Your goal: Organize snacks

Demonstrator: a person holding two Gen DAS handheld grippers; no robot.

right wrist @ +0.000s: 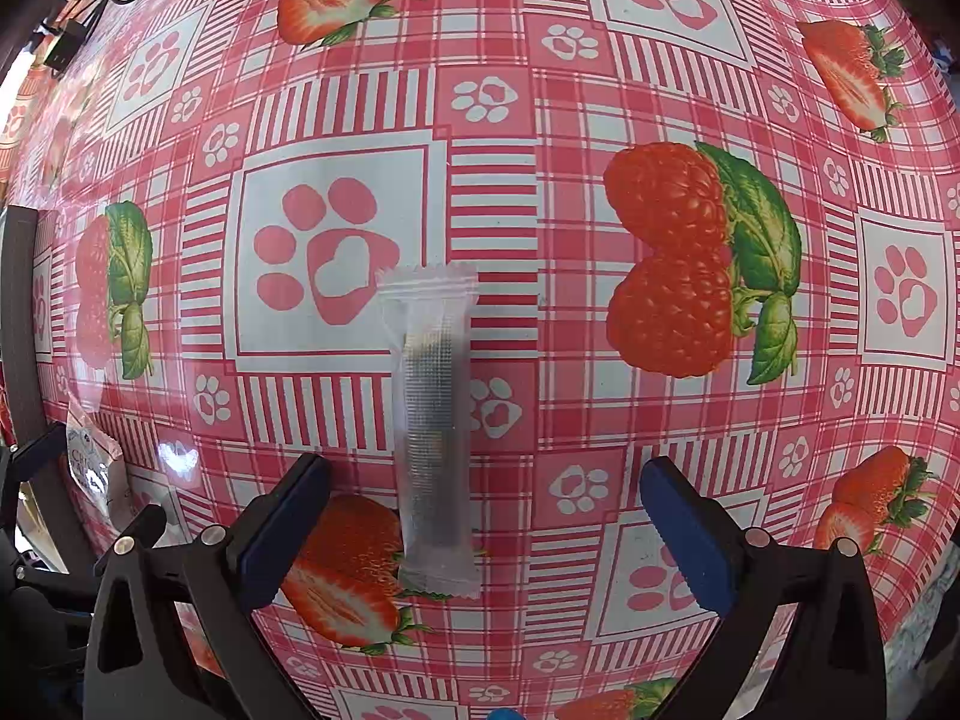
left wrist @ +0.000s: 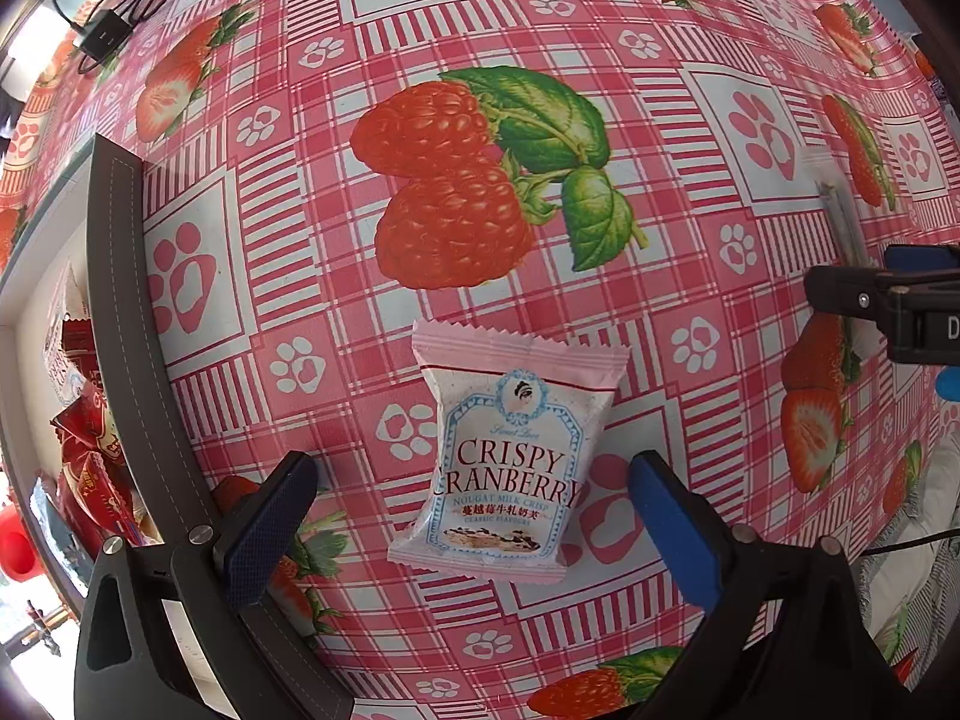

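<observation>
Two views: we look down along each gripper at one table.
Tablecloth (left wrist: 312, 228): we see pink and white check printed with strawberries, raspberries and paw prints; it covers the whole table in both views.
Storage box (left wrist: 120, 276): we see its dark stitched rim curving down the left side of the left wrist view; the inside is pale and holds red snack packets (left wrist: 90, 456) piled together.
Left gripper (left wrist: 474, 516): we see its two blue-padded fingers spread wide apart, holding nothing, low over the cloth.
Right gripper (right wrist: 483, 525): we see its fingers likewise spread wide with nothing clamped; in the left wrist view its black body shows at the right edge.
Cranberry packet (left wrist: 510, 450): we read "Crispy Cranberry" on a pale pink pouch lying flat on the cloth, between the left gripper's fingers and touching neither; it lies right of the box, apart from its rim. In the right wrist view it shows small at the far left.
Clear stick packet (right wrist: 433, 426): we see a long translucent wrapper with a dark bar inside, lying flat on the cloth, its near end between the right gripper's fingers, touching neither.
Black adapter (left wrist: 102, 36): we see it with looped cables at the far left corner of the table.
</observation>
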